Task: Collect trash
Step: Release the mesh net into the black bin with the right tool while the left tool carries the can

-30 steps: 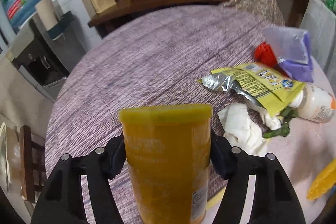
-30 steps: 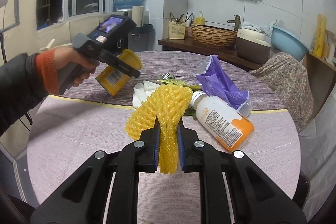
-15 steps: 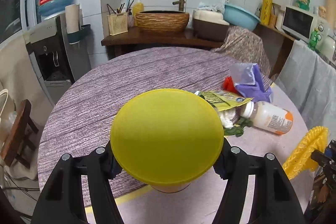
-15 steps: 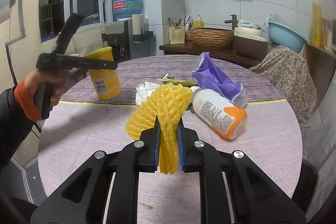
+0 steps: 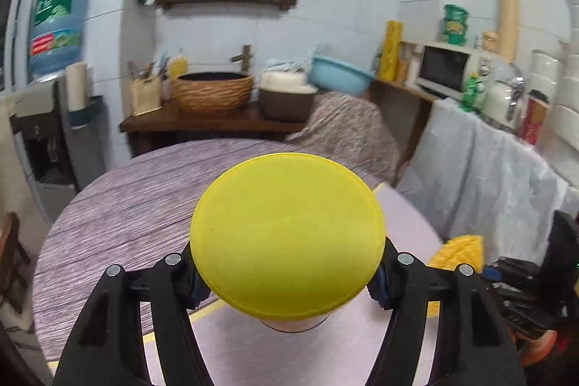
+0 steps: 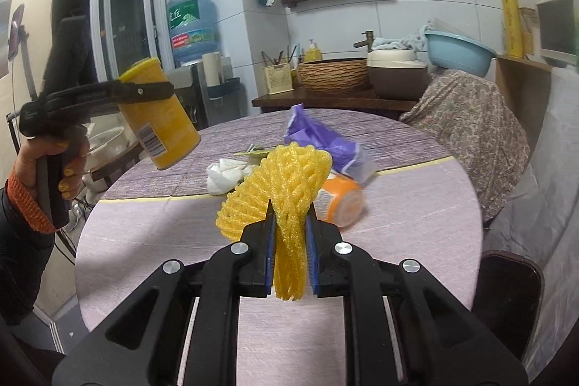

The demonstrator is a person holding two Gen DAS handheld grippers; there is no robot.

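A: While held off the table (image 6: pixel 398 205), tilted: one yellow can (image 6: pixel 159 111), lid (image 5: pixel 287 236) on, contents hidden. Clamped by the left gripper (image 5: pixel 287 277), jaws spread wide around its body, pads pressed to both sides.

B: Seen from the right wrist view, same can with a barcode label on its side, base pointing down toward the table. And in the right gripper (image 6: pixel 289 255)?

A: One yellow foam net (image 6: pixel 286 190), mesh, soft, fanned out above the fingers; jaws nearly closed, pinching its lower end.

B: Left on the table?

A: Four pieces, in a loose cluster near the middle: one white bottle (image 6: pixel 340 201) lying on its side (orange end toward the camera), contents not visible; one crumpled purple bag (image 6: pixel 322 140) just behind it; one wad of white tissue (image 6: pixel 226 174) to the left; one flat yellow-green wrapper (image 6: pixel 253 152) behind the tissue, mostly hidden.

B: Table itself?

A: Round, covered in woven purple-grey cloth at the far half, pale mat nearer, yellow strip between.
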